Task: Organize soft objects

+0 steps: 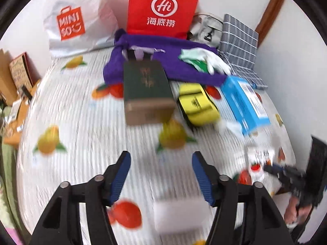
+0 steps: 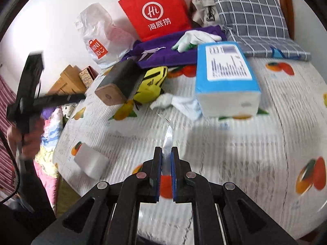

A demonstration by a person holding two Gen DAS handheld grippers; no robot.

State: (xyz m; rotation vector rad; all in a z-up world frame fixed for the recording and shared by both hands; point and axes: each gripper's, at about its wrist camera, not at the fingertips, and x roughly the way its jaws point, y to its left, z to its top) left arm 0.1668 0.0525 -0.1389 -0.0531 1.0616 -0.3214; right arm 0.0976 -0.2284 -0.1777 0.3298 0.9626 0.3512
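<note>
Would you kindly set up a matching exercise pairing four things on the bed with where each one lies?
Things:
1. white glove
2. white sponge block
3. yellow pouch
4. red Haidilao bag

Places:
A. near the bed's edge
B. standing against the wall
C. on the purple cloth
D. beside the green box

Pairs: 1-C, 2-A, 3-D, 4-B

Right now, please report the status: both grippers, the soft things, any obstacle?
Left gripper open, empty. Right gripper shut on thin packet. Purple cloth and glove at bed's far side. Green box and blue box among them.
</note>
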